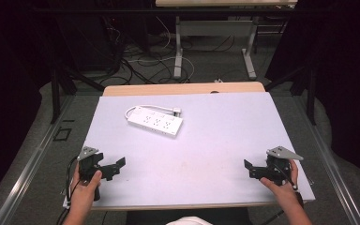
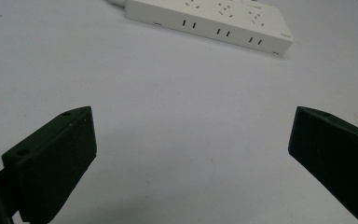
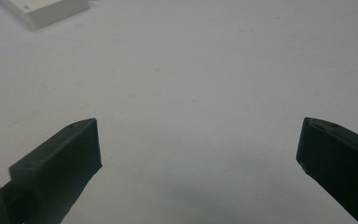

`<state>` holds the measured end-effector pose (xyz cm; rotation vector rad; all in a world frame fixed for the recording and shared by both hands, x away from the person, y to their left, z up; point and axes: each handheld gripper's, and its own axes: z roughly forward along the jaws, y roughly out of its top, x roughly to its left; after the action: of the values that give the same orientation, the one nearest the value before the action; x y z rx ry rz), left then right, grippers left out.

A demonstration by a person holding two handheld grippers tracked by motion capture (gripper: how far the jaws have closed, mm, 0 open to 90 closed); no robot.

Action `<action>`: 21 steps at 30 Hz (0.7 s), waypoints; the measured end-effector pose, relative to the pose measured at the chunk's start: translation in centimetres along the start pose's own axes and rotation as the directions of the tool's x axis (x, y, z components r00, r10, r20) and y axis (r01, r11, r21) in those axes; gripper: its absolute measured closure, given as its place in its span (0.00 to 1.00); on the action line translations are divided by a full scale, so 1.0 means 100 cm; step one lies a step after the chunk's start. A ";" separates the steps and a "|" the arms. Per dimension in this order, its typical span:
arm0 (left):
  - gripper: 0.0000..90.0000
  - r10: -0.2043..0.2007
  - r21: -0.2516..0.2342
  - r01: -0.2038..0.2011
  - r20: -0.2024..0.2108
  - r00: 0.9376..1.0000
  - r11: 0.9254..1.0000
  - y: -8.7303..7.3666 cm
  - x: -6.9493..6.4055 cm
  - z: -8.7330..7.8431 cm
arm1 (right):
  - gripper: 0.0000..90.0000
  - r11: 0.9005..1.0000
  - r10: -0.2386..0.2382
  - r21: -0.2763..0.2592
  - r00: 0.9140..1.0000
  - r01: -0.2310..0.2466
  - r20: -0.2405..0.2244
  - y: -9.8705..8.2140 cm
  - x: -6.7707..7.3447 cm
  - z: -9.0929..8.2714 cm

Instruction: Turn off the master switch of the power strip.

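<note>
A white power strip [image 1: 155,123] with several sockets lies flat on the pale table [image 1: 215,140], left of centre toward the back, its white cord [image 1: 150,108] looped behind it. My left gripper [image 1: 115,167] rests near the front left corner, held by a hand, its jaws wide apart and empty. In the left gripper view the power strip [image 2: 209,21] lies well ahead of the left gripper [image 2: 193,140]. My right gripper [image 1: 252,169] sits near the front right, open and empty. A corner of the power strip [image 3: 46,11] shows at the top left of the right gripper view, far from the right gripper [image 3: 200,144].
The table's wooden back edge [image 1: 183,88] borders a floor with tangled cables [image 1: 140,61] and the legs of another table [image 1: 213,47]. Metal rails [image 1: 33,159] run along both sides. Bare tabletop lies between the two grippers.
</note>
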<state>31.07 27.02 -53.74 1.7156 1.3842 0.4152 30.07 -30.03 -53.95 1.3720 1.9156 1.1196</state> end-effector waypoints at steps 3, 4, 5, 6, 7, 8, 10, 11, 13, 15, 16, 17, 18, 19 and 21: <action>0.01 -0.016 -0.014 0.016 -0.011 1.000 1.000 -0.003 0.005 0.000 | 0.00 1.000 -0.003 0.002 1.000 0.003 -0.006 0.000 -0.001 0.000; 0.01 -0.019 -0.022 0.018 -0.020 1.000 1.000 -0.004 0.007 0.000 | 0.00 1.000 -0.004 0.000 1.000 0.004 -0.005 0.000 -0.001 0.000; 0.01 -0.017 -0.006 0.017 -0.020 1.000 1.000 -0.004 0.008 0.000 | 0.00 1.000 -0.007 -0.001 1.000 0.007 -0.006 0.000 -0.002 0.000; 0.01 -0.025 -0.005 0.025 -0.024 0.999 1.000 -0.006 0.010 0.000 | 0.00 1.000 -0.007 0.000 1.000 0.007 -0.005 0.000 -0.002 0.001; 0.01 -0.033 -0.015 0.032 -0.029 0.999 0.999 -0.007 0.011 0.002 | 0.00 1.000 -0.002 0.002 1.000 0.002 -0.006 -0.001 -0.001 0.001; 0.01 -0.040 -0.012 0.040 -0.031 0.999 0.999 -0.008 0.012 0.003 | 0.00 1.000 -0.002 0.003 1.000 0.002 -0.007 -0.001 -0.001 0.001; 0.01 -0.042 -0.008 0.042 -0.038 0.998 0.999 -0.010 0.015 0.004 | 0.00 1.000 -0.012 0.002 1.000 0.012 -0.005 -0.001 -0.002 0.001; 0.01 -0.039 0.005 0.039 -0.041 0.998 0.999 -0.010 0.016 0.004 | 0.00 1.000 -0.005 0.005 1.000 0.005 -0.005 -0.001 -0.001 0.001; 0.01 -0.044 0.000 0.044 -0.047 0.998 0.999 -0.011 0.016 0.005 | 0.00 1.000 -0.005 0.001 1.000 0.005 0.000 -0.001 -0.001 0.002; 0.01 -0.038 0.003 0.038 -0.054 0.998 0.999 -0.012 0.017 0.006 | 0.00 1.000 -0.004 0.007 1.000 0.004 -0.006 -0.001 -0.001 0.002; 0.01 -0.037 -0.002 0.036 -0.057 0.998 0.999 -0.013 0.016 0.007 | 0.00 1.000 -0.003 0.007 1.000 0.003 -0.007 -0.001 -0.001 0.002; 0.01 -0.033 0.003 0.033 -0.059 0.998 0.999 -0.013 0.016 0.007 | 0.00 1.000 -0.007 0.006 1.000 0.007 -0.007 -0.001 -0.002 0.002; 0.01 -0.022 0.016 0.024 -0.063 0.998 1.000 -0.012 0.017 0.006 | 0.00 1.000 -0.007 0.007 1.000 0.007 -0.006 -0.001 -0.002 0.002; 0.01 -0.018 0.017 0.019 -0.068 0.998 1.000 -0.013 0.017 0.007 | 0.00 1.000 -0.005 0.008 1.000 0.005 -0.007 -0.001 -0.003 0.002; 0.01 -0.011 0.015 0.013 -0.072 0.997 1.000 -0.013 0.016 0.008 | 0.00 1.000 -0.003 0.008 1.000 0.003 -0.007 -0.002 -0.003 0.002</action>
<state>31.31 28.20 -55.64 1.7191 1.4519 0.4641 30.25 -30.26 -54.21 1.3711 1.9276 1.1180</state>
